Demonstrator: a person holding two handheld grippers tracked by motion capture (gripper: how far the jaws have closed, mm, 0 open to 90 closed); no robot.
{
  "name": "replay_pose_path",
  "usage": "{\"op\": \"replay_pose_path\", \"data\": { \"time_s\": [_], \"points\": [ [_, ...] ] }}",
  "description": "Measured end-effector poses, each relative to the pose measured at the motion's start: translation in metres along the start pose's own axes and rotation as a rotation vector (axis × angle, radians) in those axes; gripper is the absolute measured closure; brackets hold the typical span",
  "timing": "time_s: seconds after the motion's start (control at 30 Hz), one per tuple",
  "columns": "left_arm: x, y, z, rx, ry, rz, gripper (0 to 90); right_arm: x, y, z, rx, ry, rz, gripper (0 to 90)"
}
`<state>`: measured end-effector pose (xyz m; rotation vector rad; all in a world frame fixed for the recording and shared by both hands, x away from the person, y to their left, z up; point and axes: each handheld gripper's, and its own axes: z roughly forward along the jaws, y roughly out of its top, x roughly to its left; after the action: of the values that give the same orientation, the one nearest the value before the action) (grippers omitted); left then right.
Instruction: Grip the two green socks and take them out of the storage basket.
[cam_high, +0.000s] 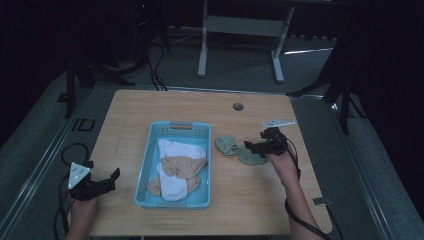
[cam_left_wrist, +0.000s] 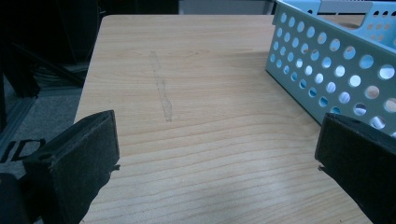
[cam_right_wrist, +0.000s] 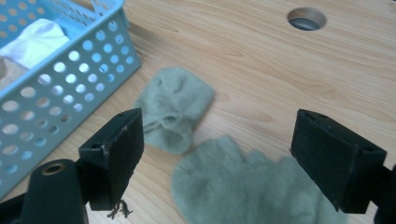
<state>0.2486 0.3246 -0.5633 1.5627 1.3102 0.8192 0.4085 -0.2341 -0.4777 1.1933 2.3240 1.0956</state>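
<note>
A light blue perforated basket stands at the middle of the wooden table and holds white socks and a tan sock. Two grey-green socks lie on the wood just right of it: a small one and a larger one. My right gripper hovers over them, open, with nothing between its pads. In the right gripper view the small sock lies ahead and the larger sock sits below my open right gripper. My left gripper rests open at the table's front left, apart from the basket.
In the left gripper view, bare wood lies ahead of my left gripper, with the basket wall to its right. A round cable hole sits near the table's far edge. Beyond the table stands a metal frame. Cables trail off the left side.
</note>
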Motion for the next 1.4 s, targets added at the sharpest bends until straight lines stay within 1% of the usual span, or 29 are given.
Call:
{"op": "replay_pose_path", "data": {
  "time_s": [0.1,0.13,0.3,0.33,0.43,0.47,0.57,0.6,0.67,0.83,0.87,0.9,0.93,1.0,1.03,1.2,1.23,1.3,1.4],
  "points": [
    [0.000,0.000,0.000,0.000,-0.001,0.000,0.0,-0.003,-0.004,-0.005,-0.016,-0.013,0.005,17.0],
    [0.000,0.000,0.000,0.000,-0.001,0.000,0.0,-0.007,-0.009,-0.009,-0.026,-0.022,0.016,17.0],
    [0.000,0.000,0.000,0.000,0.000,0.000,0.0,-0.014,-0.017,-0.017,-0.033,-0.036,0.030,16.9],
    [0.000,0.000,0.000,0.000,0.000,0.001,0.0,-0.017,-0.022,-0.021,-0.043,-0.041,0.038,16.9],
    [0.000,0.000,0.000,0.000,0.001,0.001,0.0,-0.020,-0.026,-0.024,-0.045,-0.048,0.050,16.9],
    [0.000,0.000,0.000,0.000,0.002,0.001,0.0,-0.024,-0.031,-0.028,-0.053,-0.056,0.057,17.0],
    [0.000,0.000,0.000,0.000,0.004,0.000,0.0,-0.027,-0.035,-0.031,-0.051,-0.062,0.059,16.9],
    [0.000,0.000,0.000,0.001,0.006,0.000,0.0,-0.028,-0.039,-0.033,-0.051,-0.078,0.061,16.9],
    [-0.001,0.000,0.000,0.002,0.007,0.001,0.0,-0.030,-0.044,-0.036,-0.051,-0.086,0.064,16.9],
    [-0.001,0.000,0.000,0.003,0.008,0.002,0.0,-0.036,-0.056,-0.043,-0.061,-0.095,0.075,16.2],
    [-0.001,0.000,0.000,0.005,0.008,0.001,0.0,-0.037,-0.059,-0.044,-0.064,-0.101,0.077,13.5],
    [-0.001,0.000,0.000,0.005,0.008,0.001,0.0,-0.038,-0.061,-0.045,-0.067,-0.114,0.079,13.6],
    [0.000,0.000,0.000,0.004,0.006,-0.002,0.0,-0.039,-0.065,-0.047,-0.081,-0.137,0.083,13.6],
    [0.000,0.000,0.000,0.004,0.005,-0.003,0.0,-0.040,-0.067,-0.048,-0.082,-0.142,0.085,13.6],
    [0.000,0.000,0.000,0.004,0.006,-0.003,0.0,-0.043,-0.071,-0.049,-0.080,-0.143,0.098,13.6],
    [-0.001,0.000,0.000,0.003,0.005,-0.001,0.0,-0.050,-0.084,-0.052,-0.085,-0.154,0.126,13.5],
    [-0.001,0.000,0.000,0.003,0.005,0.001,0.0,-0.051,-0.087,-0.053,-0.086,-0.163,0.138,12.9],
    [-0.001,0.000,0.000,0.003,0.005,0.001,0.0,-0.053,-0.092,-0.054,-0.094,-0.199,0.152,12.4],
    [-0.001,0.000,0.000,0.003,0.005,0.001,0.0,-0.058,-0.101,-0.056,-0.096,-0.231,0.174,12.4]
  ]
}}
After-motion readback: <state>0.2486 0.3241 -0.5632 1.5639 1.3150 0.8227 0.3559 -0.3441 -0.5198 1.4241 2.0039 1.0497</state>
